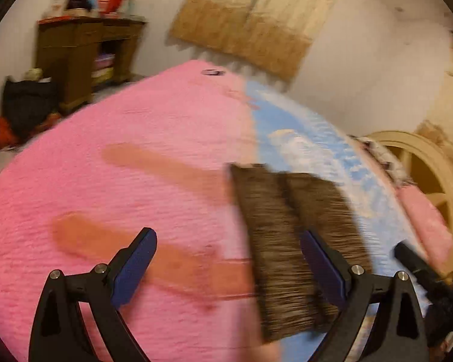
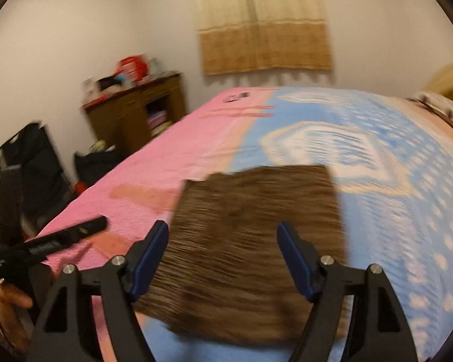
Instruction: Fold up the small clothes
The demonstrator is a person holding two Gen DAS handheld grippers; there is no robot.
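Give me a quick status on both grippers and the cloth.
Left gripper open, right gripper open, both empty. Brown rectangular cloth flat on pink-and-blue bedspread. Nothing in the way.

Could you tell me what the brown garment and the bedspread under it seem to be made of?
The brown garment looks like a soft knit or woven fabric, matte with fine light streaks, though motion blur leaves it open. The bedspread looks like thin, matte printed cloth in pink and blue, with a faintly crinkled surface.
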